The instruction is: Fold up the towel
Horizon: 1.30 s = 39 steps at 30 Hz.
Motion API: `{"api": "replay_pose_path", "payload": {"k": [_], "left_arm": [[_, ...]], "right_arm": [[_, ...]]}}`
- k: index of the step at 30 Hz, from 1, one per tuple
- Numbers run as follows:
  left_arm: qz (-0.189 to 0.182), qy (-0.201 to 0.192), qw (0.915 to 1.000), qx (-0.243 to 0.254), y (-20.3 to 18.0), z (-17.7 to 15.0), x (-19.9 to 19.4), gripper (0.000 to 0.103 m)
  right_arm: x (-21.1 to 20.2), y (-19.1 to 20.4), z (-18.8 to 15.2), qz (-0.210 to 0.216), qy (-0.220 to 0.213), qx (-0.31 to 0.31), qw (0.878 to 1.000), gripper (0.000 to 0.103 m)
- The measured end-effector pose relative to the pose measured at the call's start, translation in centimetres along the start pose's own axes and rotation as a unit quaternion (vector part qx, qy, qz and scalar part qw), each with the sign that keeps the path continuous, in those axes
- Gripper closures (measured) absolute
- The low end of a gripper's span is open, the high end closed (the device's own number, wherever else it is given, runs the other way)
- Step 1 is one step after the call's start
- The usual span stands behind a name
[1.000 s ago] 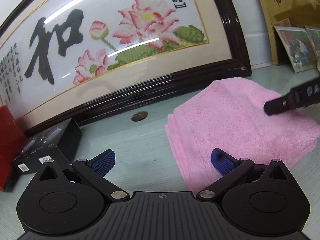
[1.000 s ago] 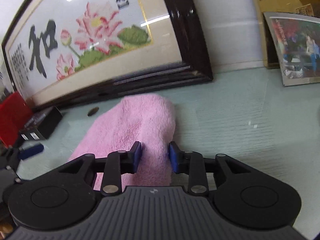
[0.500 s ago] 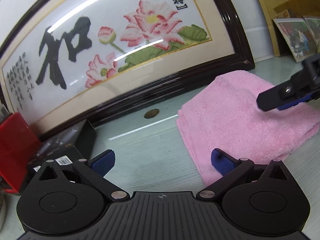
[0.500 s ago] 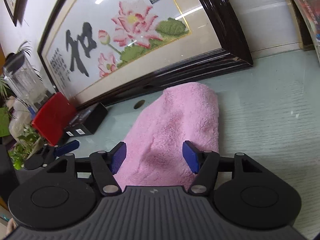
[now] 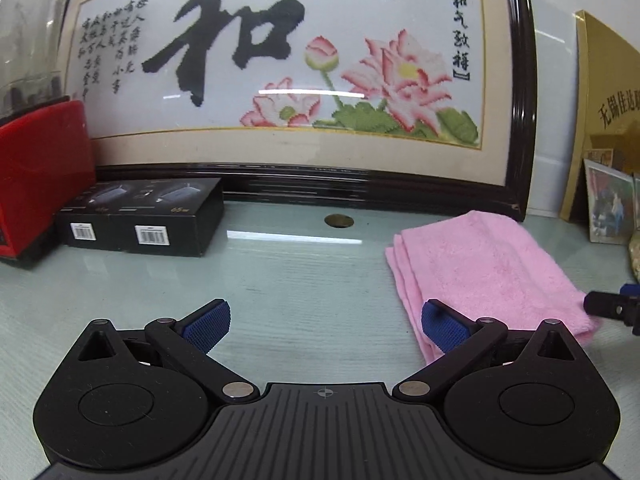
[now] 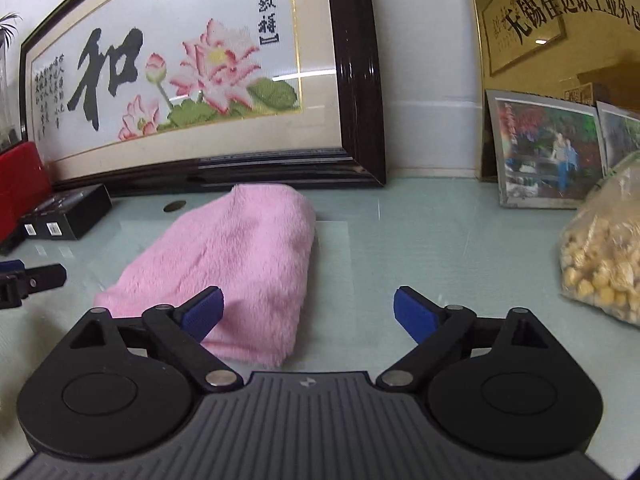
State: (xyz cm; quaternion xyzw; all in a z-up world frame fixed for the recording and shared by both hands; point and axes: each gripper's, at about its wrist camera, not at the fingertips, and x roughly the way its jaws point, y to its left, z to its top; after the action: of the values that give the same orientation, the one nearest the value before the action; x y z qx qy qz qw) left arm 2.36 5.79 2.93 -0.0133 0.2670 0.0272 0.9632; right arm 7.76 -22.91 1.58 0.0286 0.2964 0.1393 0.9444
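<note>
A pink towel (image 5: pixel 484 268) lies folded into a thick rectangle on the glass table, also seen as the pink towel (image 6: pixel 240 264) in the right wrist view. My left gripper (image 5: pixel 324 326) is open over bare glass to the towel's left, nothing between its fingers. My right gripper (image 6: pixel 308 314) has its jaws opening wide; its left pad stands over the towel's near right corner, and the pads do not press on it. The right gripper's fingertip (image 5: pixel 608 306) shows at the towel's right edge in the left wrist view.
A large framed lotus picture (image 5: pixel 304 80) leans at the back. Black boxes (image 5: pixel 140 220) and a red case (image 5: pixel 40 176) stand at the left. Framed photos (image 6: pixel 548 152) and a bag of yellow kernels (image 6: pixel 604 264) sit at the right. A brown disc (image 5: pixel 339 221) marks the glass.
My right gripper has let go of the towel, opened wide and drawn back to the right. My left gripper has shifted left and rolled level, still open. The towel lies flat.
</note>
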Motion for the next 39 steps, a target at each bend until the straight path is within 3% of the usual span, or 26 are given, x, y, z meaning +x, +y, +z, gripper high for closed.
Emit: {"api": "replay_pose_path", "payload": {"k": [2,7,14,22,39], "left_arm": [[-0.006,0.006,0.9999,0.009,-0.3,-0.5,-0.3,0.000],[0.000,0.027,0.9988,0.041,-2.2,-2.0,-1.0,0.000],[-0.001,0.077,0.9969,0.016,-3.8,-3.8,-1.3,0.000],[0.035,0.081,0.9961,0.001,-4.9,-4.4,-1.8,0.000],[0.017,0.083,0.9963,0.013,-5.3,-4.7,-2.3,0.000]], "right_arm": [[-0.8,-0.1,-0.7,0.003,0.003,0.004,1.000,0.001],[-2.1,0.2,-2.9,-0.008,0.028,0.004,1.000,0.001],[-3.3,1.0,-4.4,-0.056,0.061,-0.019,0.996,0.000],[-4.4,2.1,-5.3,-0.079,0.062,-0.023,0.995,0.000],[-4.5,2.5,-5.7,-0.098,0.059,-0.008,0.993,0.000]]}}
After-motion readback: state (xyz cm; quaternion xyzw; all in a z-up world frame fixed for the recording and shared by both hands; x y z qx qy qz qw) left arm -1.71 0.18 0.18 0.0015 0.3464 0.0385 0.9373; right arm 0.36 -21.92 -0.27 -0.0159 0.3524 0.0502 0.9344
